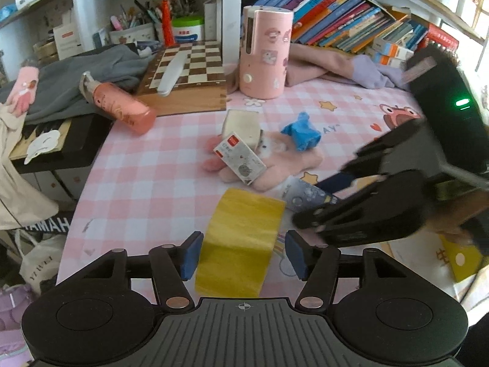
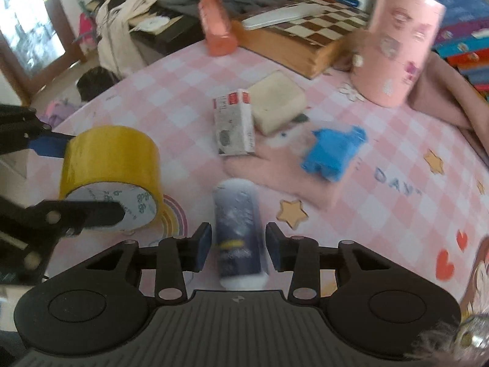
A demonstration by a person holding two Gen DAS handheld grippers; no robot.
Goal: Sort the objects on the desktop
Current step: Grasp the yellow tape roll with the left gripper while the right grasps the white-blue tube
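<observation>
Lying on its side on the pink checked tablecloth point(image 1: 146, 183), the yellow tape roll point(image 1: 241, 244) sits between the blue pads of the left gripper point(image 1: 243, 255), and both pads stand clear of its sides with a gap showing at each, so the jaws are released around it rather than gripping. The right wrist view shows the same roll from the side, its white core facing the camera and one black finger of the left gripper crossing in front of that core. The right gripper point(image 2: 238, 249) straddles a small dark blue tube with a white cap point(image 2: 240, 235), which lies lengthwise between its fingers; the pads sit just beside the tube, but motion blur keeps anyone from telling whether they press on it. Beyond the tube, a small white box with a red mark point(image 2: 235, 125) leans against a cream block point(image 2: 278, 104), both partly on a flat pink plush point(image 2: 284, 165), with a crumpled blue item point(image 2: 334, 150) resting on the plush's right part. Farther back stand a pink cylindrical container point(image 1: 266, 52), a wooden chessboard box point(image 1: 186, 70) with a white case on top, and a pink bottle point(image 1: 119, 104) tipped against grey cloth.
</observation>
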